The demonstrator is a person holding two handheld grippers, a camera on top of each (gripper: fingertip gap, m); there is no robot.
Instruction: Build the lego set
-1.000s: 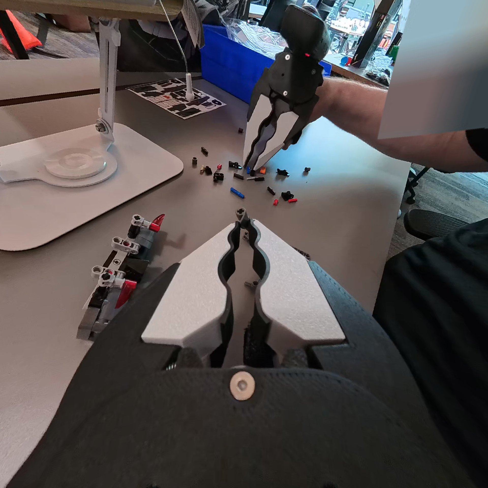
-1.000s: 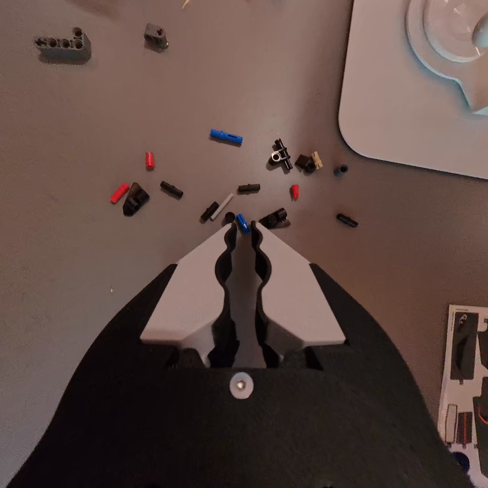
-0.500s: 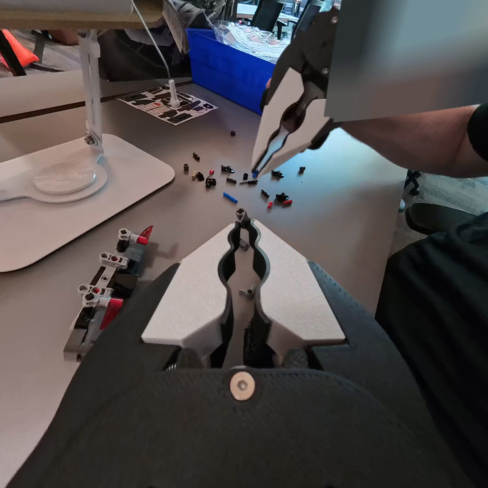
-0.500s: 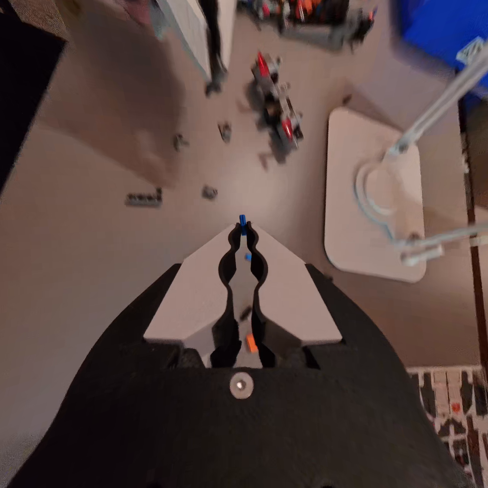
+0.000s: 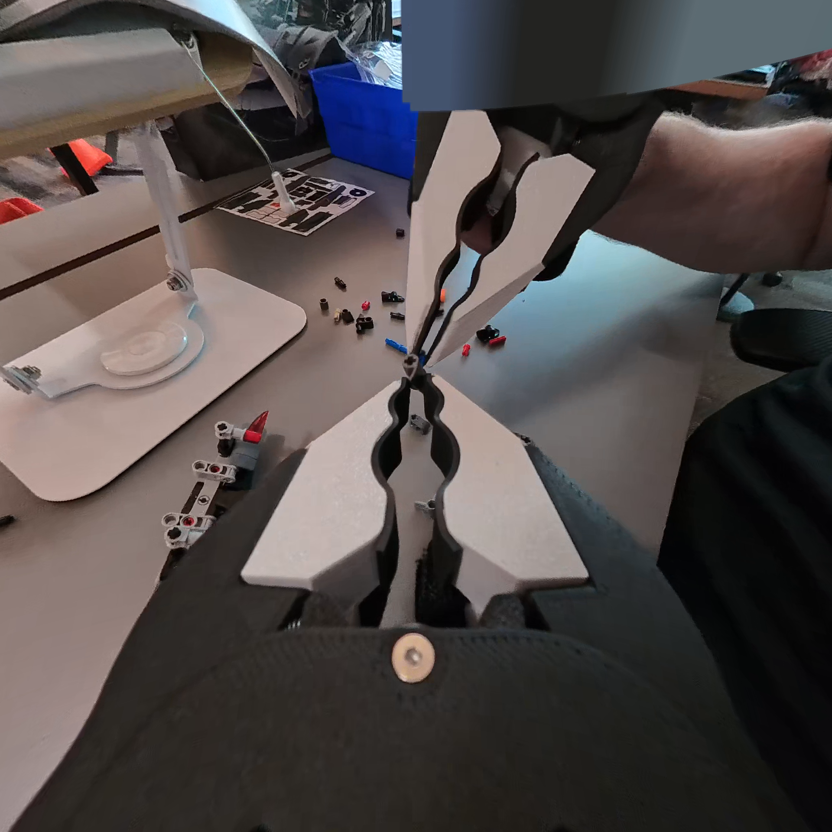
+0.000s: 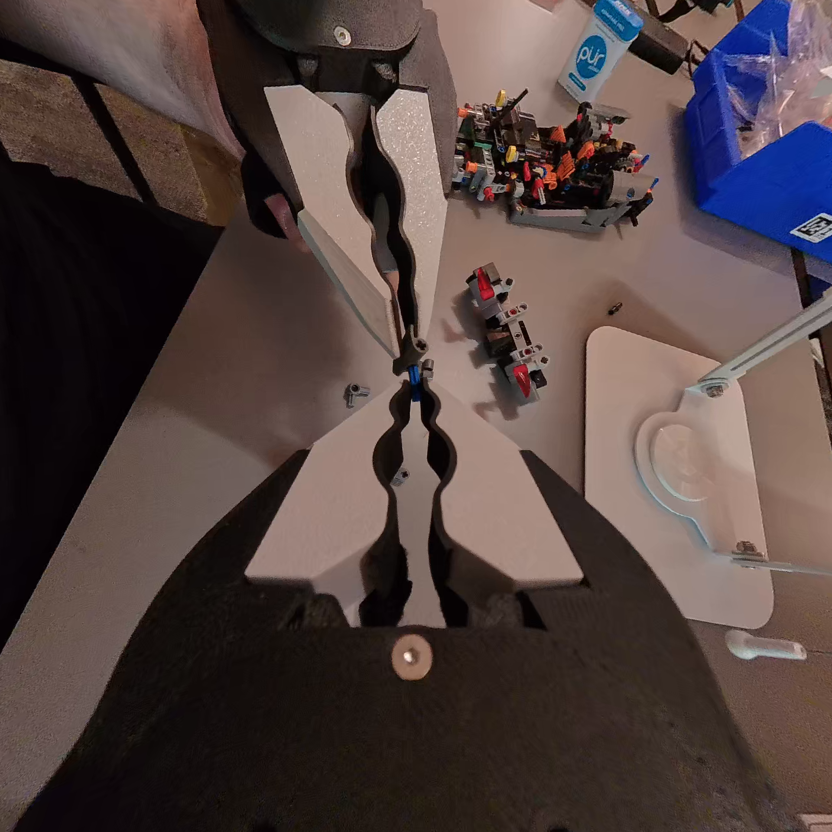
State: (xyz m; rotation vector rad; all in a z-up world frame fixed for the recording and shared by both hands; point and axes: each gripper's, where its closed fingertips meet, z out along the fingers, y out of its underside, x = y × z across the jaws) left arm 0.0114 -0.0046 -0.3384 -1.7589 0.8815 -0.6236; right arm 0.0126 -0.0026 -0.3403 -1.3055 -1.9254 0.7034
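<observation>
A blue pin (image 6: pixel 414 382) was pinched at the tips of the right gripper (image 6: pixel 415 391), its free end meeting a dark grey connector (image 6: pixel 412 349) that the left gripper (image 5: pixel 416 382) gripped; both pairs of jaws were clenched on their pieces, held tip to tip above the table (image 5: pixel 562 405). Just beside lay a small grey-and-red assembly (image 6: pixel 506 331), with loose pins (image 5: pixel 360 315) scattered beyond and a larger model (image 6: pixel 549 166) farther off.
</observation>
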